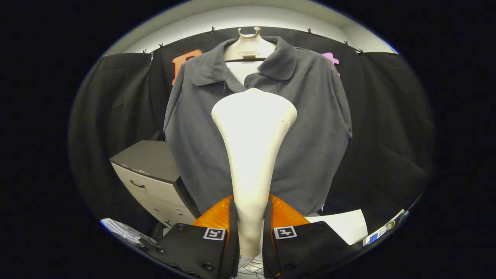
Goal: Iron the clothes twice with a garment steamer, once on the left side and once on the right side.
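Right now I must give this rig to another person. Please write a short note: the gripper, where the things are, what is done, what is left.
Gripper: shut on the steamer, both fingers pressing its handle, head pointing up.
Shirt: grey, on a hanger against the booth's wall, beyond the steamer head; whether the head touches the cloth cannot be told.
Cabinet: beside the shirt's lower hem.
Done: steamer picked up and held before the shirt's middle.
Left: cannot tell if a pass is done; plan for the left and right sides.

Pale hanger w/ hook carries grey polo shirt, hung vs booth's black cloth wall.
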A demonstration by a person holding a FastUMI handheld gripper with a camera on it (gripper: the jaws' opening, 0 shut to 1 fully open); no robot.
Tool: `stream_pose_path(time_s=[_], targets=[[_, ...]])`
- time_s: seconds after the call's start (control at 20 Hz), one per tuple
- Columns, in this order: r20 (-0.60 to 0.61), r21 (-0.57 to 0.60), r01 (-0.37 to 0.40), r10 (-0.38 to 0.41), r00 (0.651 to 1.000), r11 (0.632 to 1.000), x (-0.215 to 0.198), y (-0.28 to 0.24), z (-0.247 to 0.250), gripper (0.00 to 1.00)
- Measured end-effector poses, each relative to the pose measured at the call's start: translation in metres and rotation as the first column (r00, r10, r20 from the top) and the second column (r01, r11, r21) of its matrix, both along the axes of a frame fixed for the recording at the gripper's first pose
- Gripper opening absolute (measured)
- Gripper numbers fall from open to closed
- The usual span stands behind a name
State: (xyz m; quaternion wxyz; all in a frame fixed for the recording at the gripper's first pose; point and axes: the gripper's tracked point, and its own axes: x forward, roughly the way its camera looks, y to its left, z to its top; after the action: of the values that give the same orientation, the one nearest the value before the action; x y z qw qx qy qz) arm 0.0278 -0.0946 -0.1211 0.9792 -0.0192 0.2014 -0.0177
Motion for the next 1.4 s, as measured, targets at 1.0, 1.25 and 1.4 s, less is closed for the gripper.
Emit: stream_pose_path(time_s=[1.0,1.25,1.4], targets=[[0.062,-0.029,0.107,-0.106,0.992,0.994,0.058,-0.099,0.045,0.31],[0.024,-0.022,0.111,-0.110,0.994,0.994,0.059,-0.107,0.024,0.31],[0.009,-0.018,0.105,-0.104,0.994,0.994,0.055,-0.110,0.013,0.31]])
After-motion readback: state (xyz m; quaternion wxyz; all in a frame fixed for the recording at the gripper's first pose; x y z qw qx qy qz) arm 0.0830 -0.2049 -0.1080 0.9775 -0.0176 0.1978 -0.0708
